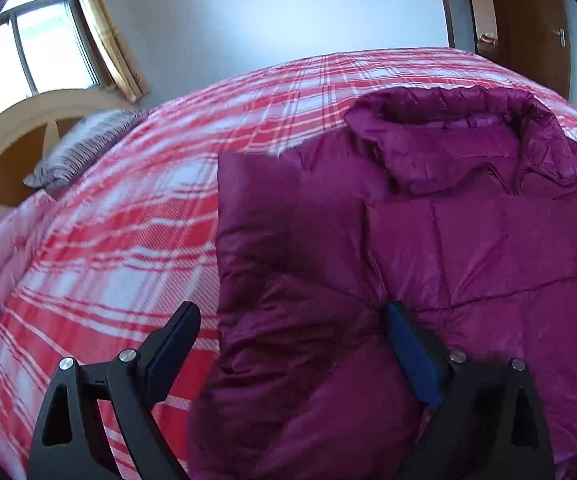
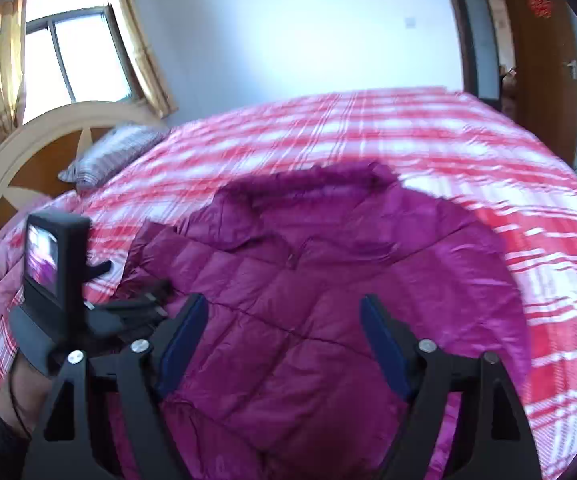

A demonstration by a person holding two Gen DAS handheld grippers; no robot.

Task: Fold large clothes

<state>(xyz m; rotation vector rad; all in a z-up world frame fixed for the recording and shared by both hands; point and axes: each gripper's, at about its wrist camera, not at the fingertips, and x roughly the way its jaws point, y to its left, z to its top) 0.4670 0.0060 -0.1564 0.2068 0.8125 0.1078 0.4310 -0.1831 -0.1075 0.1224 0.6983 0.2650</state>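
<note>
A magenta quilted puffer jacket (image 1: 428,240) lies front up on a bed, collar at the far end. Its left sleeve is folded in over the body. It also shows in the right wrist view (image 2: 308,280). My left gripper (image 1: 288,320) is open and empty, low over the jacket's left edge, one finger over the bedspread, the other over the jacket. My right gripper (image 2: 284,312) is open and empty above the jacket's lower body. The left gripper with its camera (image 2: 54,256) shows at the left in the right wrist view.
The bed has a red and white plaid cover (image 1: 128,220). A grey striped pillow (image 1: 84,148) lies by the wooden headboard (image 1: 4,152). A window with curtains (image 2: 76,52) is behind. A brown door (image 2: 544,60) stands far right.
</note>
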